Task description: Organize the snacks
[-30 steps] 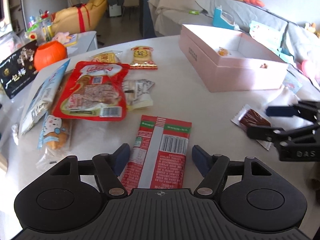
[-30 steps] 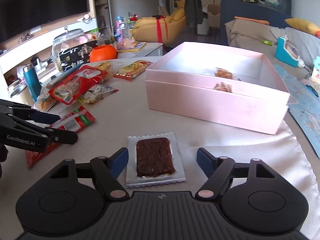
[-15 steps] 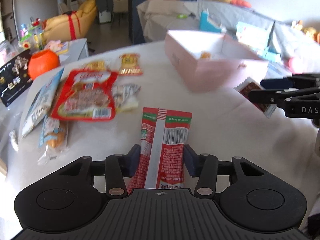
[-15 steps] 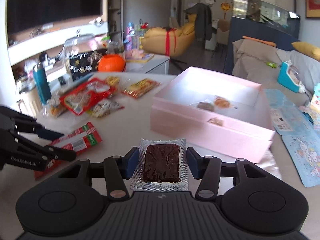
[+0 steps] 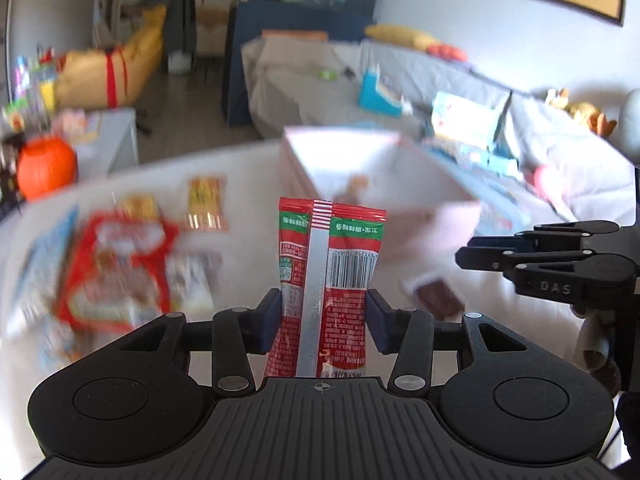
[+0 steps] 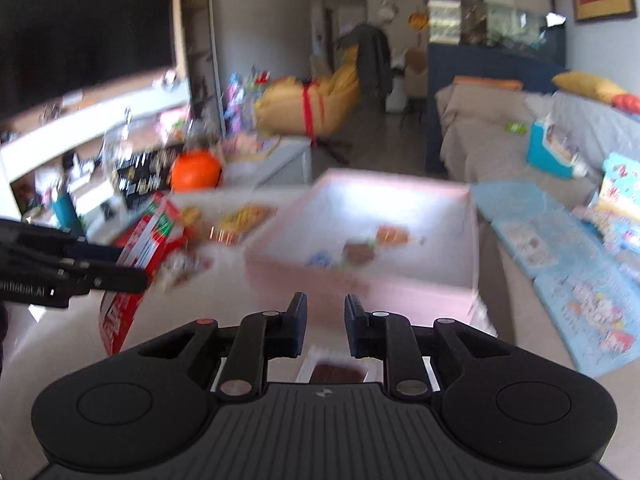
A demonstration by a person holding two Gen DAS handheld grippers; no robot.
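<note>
**A:** Left wrist view: the left gripper [image 5: 323, 322] clamps a red-and-green snack packet [image 5: 326, 280] by its lower half, pads on both long edges, the packet standing upright above the white table [image 5: 248, 184]. Its jaws have just been closing, with the packet between them. Behind it lies the open pink box [image 5: 384, 184]; loose snacks blur at left.

**B:** How will it handle?

**A:** Light and thin, likely; slick film that could slide, so the edge grip low down looks sensible.

**B:** And the right wrist view?

**A:** The right gripper [image 6: 326, 326] is clenched to a narrow gap, nothing visible between its tips. Its jaws have just been closing. The dark snack in clear wrap [image 6: 339, 372] shows below, near the gripper's body; whether it is pinched, I cannot tell. The box, with a few snacks inside, sits just ahead.

**B:** Grip advice?

**A:** Flat and flimsy, probably: take the sealed border.
</note>
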